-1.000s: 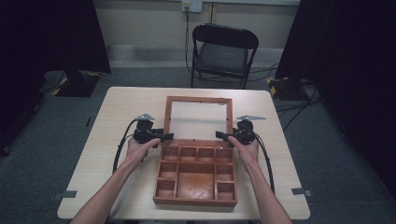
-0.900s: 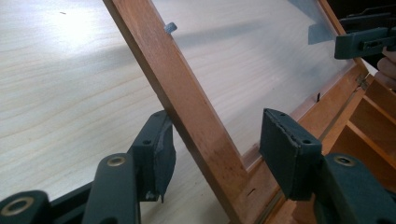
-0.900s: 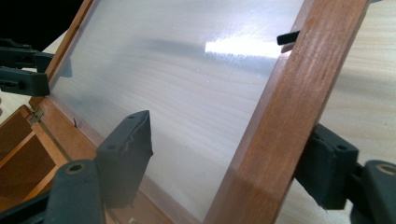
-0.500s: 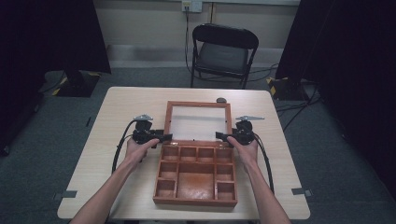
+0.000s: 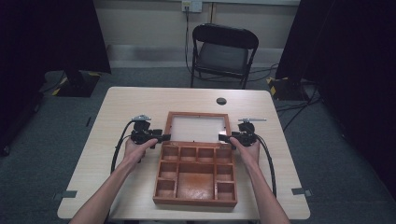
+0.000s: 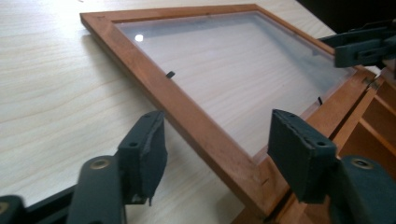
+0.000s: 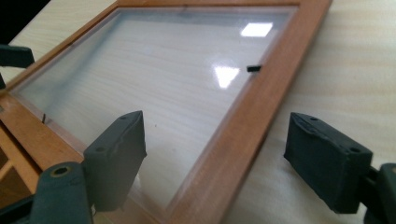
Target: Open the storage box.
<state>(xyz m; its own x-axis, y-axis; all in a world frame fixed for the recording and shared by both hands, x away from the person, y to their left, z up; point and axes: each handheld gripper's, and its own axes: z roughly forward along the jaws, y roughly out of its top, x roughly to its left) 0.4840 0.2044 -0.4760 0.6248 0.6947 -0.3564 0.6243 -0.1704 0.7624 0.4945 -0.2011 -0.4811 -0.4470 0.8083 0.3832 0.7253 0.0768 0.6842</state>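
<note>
An open wooden box (image 5: pixel 195 201) with several compartments sits at the table's near middle. Its glass-paned lid (image 5: pixel 198 115) is hinged back and lies low over the tabletop behind it. My left gripper (image 5: pixel 164 136) is open at the lid's left rail (image 6: pixel 187 112), near the hinge corner, one jaw on each side of the rail. My right gripper (image 5: pixel 224 137) is open astride the right rail (image 7: pixel 261 93) in the same way. In the gripper views both the left gripper (image 6: pixel 217 135) and the right gripper (image 7: pixel 217 130) leave a gap between pads and wood. I cannot tell whether the lid rests on the table.
The pale wooden table (image 5: pixel 135 105) has a round black grommet (image 5: pixel 221 101) behind the lid. A black folding chair (image 5: pixel 223 51) stands beyond the far edge. Cables trail from both grippers along the person's forearms. Dark curtains flank the room.
The lid has swung back from nearly upright to low over the table, uncovering the grommet behind it. Both grippers have stayed at the lid's side rails.
</note>
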